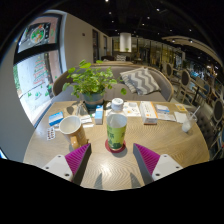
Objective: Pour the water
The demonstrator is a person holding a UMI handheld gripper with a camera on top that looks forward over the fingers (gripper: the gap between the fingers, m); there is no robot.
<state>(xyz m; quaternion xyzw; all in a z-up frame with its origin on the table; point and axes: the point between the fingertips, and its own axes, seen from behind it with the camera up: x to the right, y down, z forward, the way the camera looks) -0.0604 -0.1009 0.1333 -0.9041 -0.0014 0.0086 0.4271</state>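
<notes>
1. With nothing between them, the gripper fingers stand spread wide, magenta pads facing inward, low over the wooden table.
2. Bottle: upright, white cap on, greenish liquid inside. It stands on a red coaster just ahead of the fingers, roughly centred on the gap and not touching either.
3. Cup: cream coloured, open top, upright, left of the bottle and near it but apart. It sits just beyond the left finger.
4. Potted plant stands behind the bottle and cup, at the table's far side.
5. Leaflets lie flat beyond the bottle, to the right of the plant.
</notes>
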